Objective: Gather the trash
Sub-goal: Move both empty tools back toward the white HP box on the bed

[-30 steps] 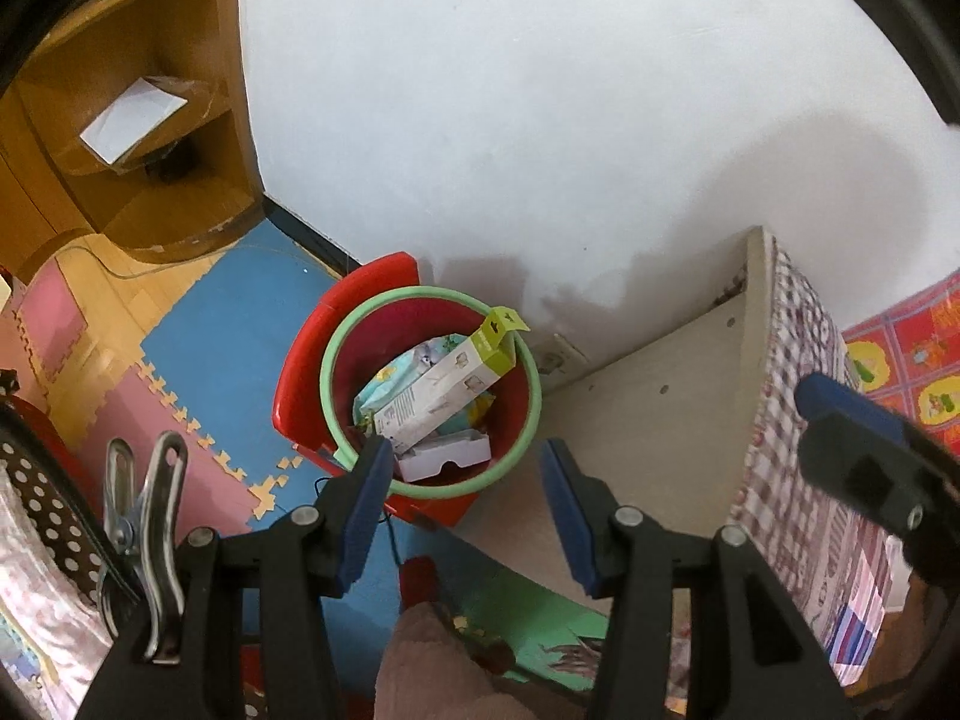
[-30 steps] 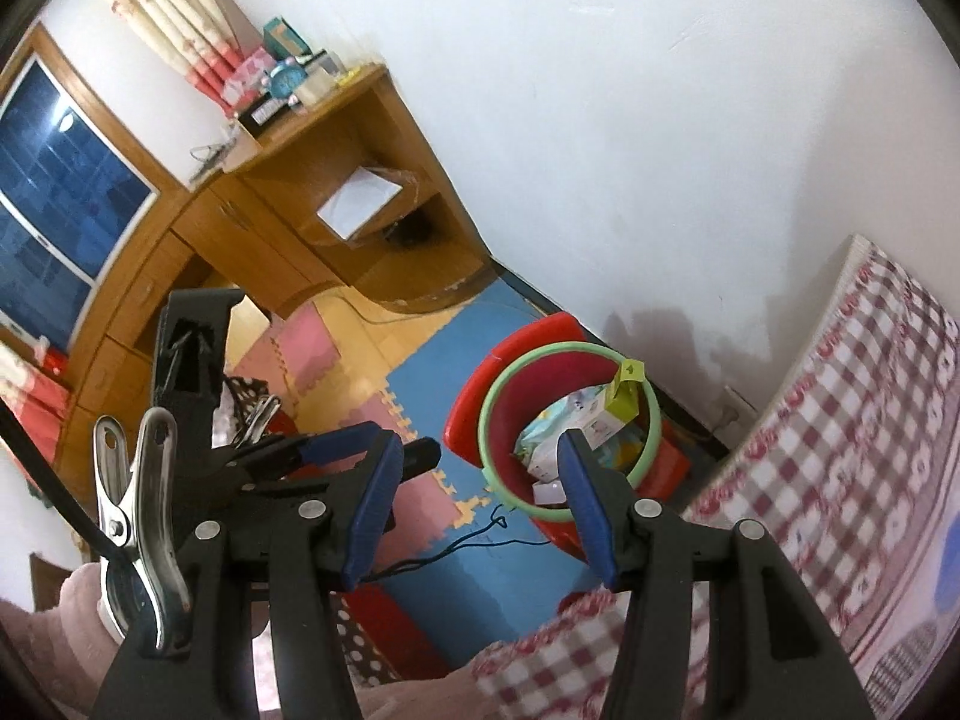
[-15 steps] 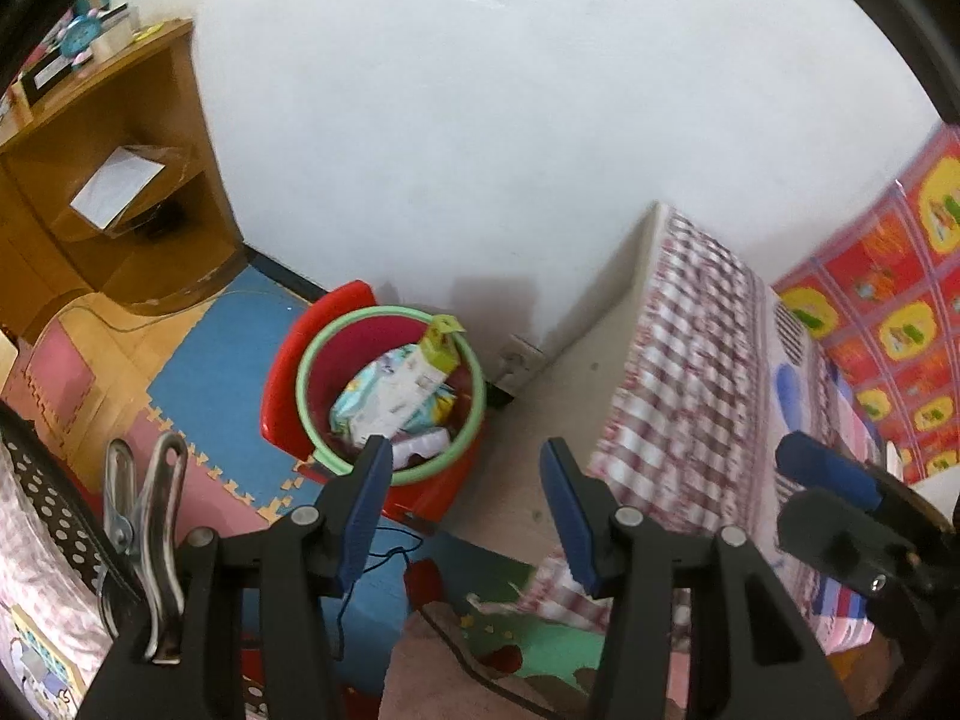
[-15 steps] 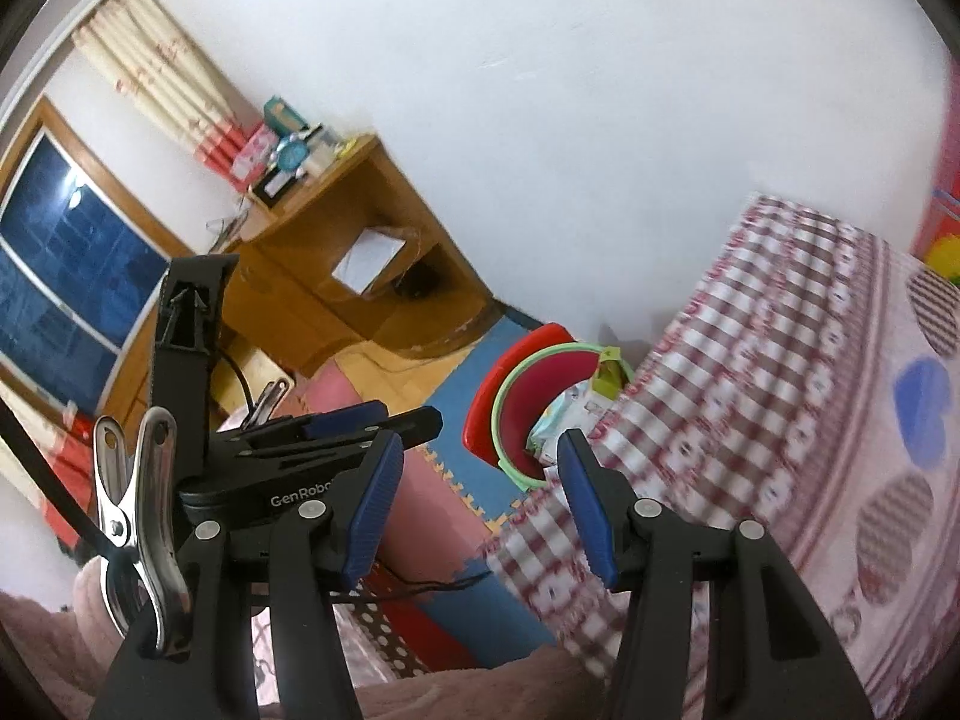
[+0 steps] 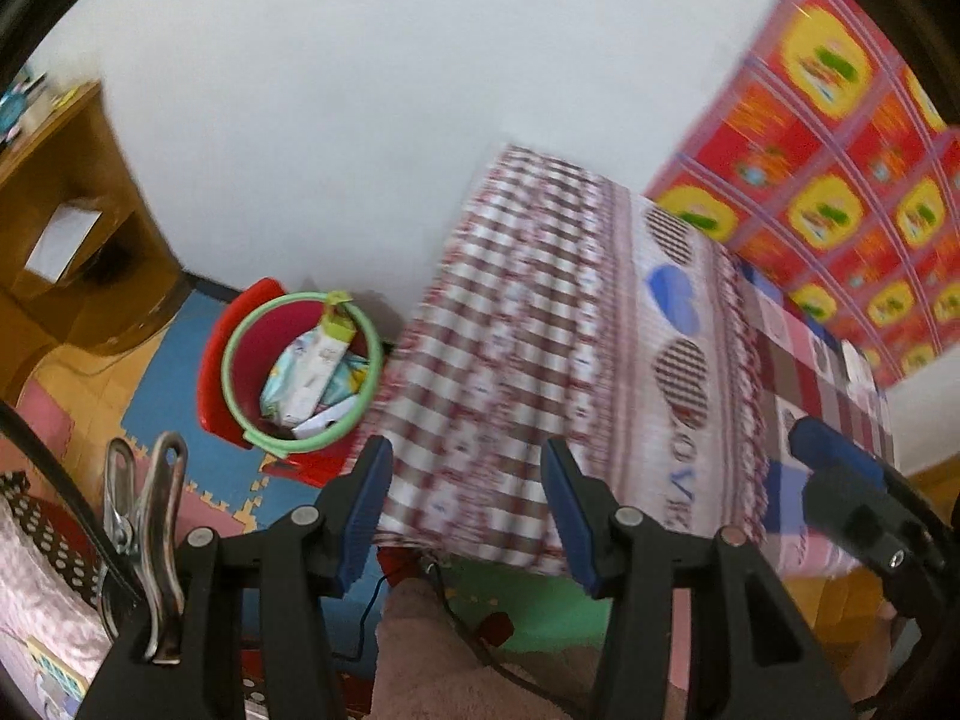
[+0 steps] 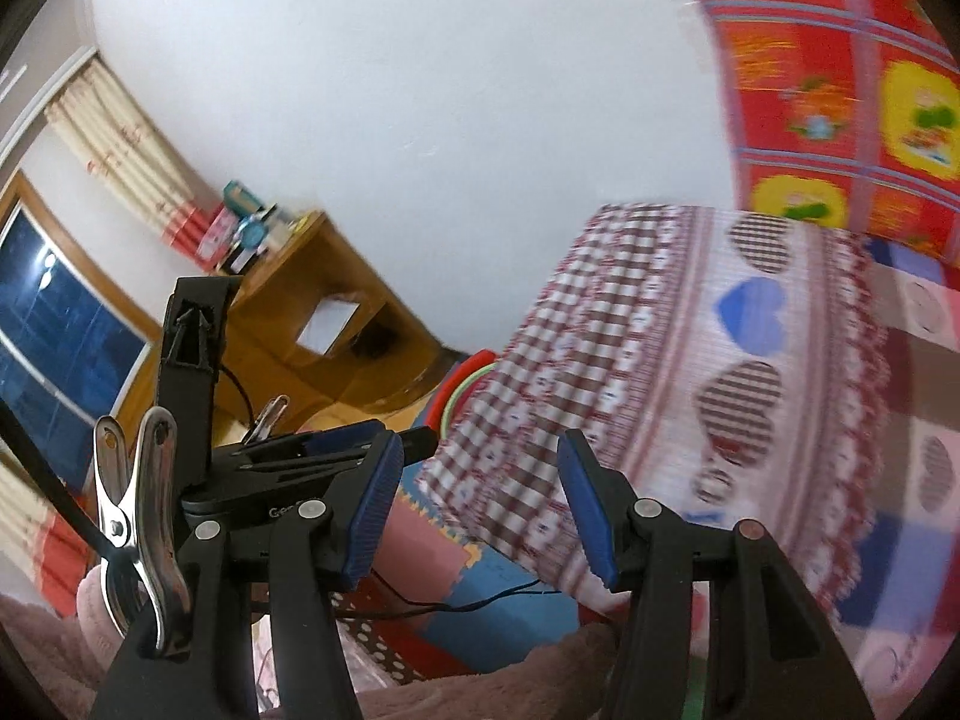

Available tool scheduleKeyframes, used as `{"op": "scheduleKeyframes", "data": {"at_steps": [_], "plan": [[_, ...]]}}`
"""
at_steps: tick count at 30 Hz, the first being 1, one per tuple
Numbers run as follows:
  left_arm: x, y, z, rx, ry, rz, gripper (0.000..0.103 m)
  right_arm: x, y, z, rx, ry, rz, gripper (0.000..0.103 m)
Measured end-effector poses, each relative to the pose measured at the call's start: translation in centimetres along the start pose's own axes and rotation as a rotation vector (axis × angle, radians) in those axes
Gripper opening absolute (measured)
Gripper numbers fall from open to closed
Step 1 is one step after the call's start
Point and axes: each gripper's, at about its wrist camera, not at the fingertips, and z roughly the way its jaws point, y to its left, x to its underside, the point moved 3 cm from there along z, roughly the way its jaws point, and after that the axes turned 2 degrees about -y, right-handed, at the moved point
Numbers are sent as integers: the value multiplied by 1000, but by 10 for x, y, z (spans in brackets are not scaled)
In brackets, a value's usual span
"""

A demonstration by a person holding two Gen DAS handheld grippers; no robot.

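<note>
Both views have swung from the bin (image 5: pixel 300 369) toward the bed (image 5: pixel 576 336), whose checked cover now hides most of the bin in the right view. Left gripper (image 5: pixel 465 516) and right gripper (image 6: pixel 474 510) both gape, empty. One bin, several cartons (image 5: pixel 312 372) inside.

- Red plastic bin with pale green rim (image 5: pixel 240 360), glossy, lower left.
- Checked red-and-white cloth bedcover (image 5: pixel 540 360), soft, matt, centre.
- Brown wooden desk (image 6: pixel 312 324), smooth, slightly shiny.
- Silver metal spring clip (image 5: pixel 144 528), polished.
</note>
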Motion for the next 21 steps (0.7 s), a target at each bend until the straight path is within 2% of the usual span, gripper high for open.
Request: {"op": "scheduleKeyframes", "data": {"at_steps": [11, 21], "plan": [[9, -114, 0, 99, 8, 142, 53, 24, -68, -84, 116, -86, 92, 56], [9, -211, 6, 198, 29, 282, 53, 34, -126, -139, 235, -177, 202, 56]]}}
